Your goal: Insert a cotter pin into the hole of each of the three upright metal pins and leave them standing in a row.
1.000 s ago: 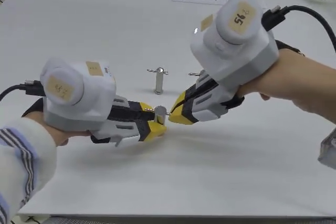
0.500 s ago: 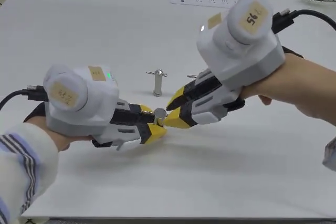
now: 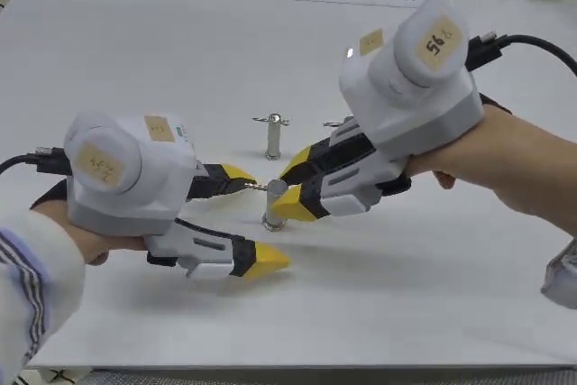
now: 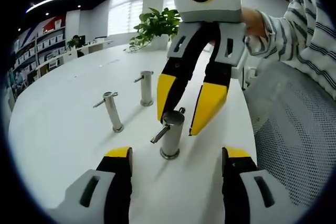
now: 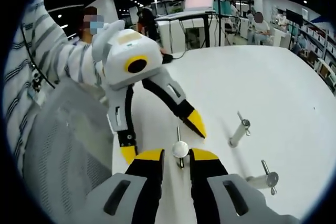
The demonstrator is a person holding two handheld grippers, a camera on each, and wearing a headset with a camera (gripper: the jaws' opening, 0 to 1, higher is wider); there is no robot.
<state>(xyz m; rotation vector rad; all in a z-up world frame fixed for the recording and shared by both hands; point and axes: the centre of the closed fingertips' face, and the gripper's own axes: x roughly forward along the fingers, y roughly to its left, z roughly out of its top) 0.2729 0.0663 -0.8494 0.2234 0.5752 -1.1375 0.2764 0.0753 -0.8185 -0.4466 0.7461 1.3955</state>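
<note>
The left tool (image 3: 259, 216) gapes wide about the nearest metal pin (image 4: 172, 135), upright on the bench (image 3: 180, 60) with its cotter pin (image 4: 159, 136) through, the right tool (image 4: 180, 123) sits narrow astride its head, grip unclear, and the second pin (image 4: 112, 111) at 10 o'clock and third pin (image 4: 145, 87) at 11 look pinned too, so seemingly only release remains.

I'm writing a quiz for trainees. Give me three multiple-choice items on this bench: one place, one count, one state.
1. The nearest metal pin stands: A between the right gripper's tongs; B on a tray; C in a box.
2. Upright metal pins: A one; B two; C three.
3. The left gripper's tongs are: A shut on a pin; B open; C shut empty.
A: its head sits between the yellow tips. C: a second pin and a third pin stand behind. B: wide gap, nothing gripped.
</note>
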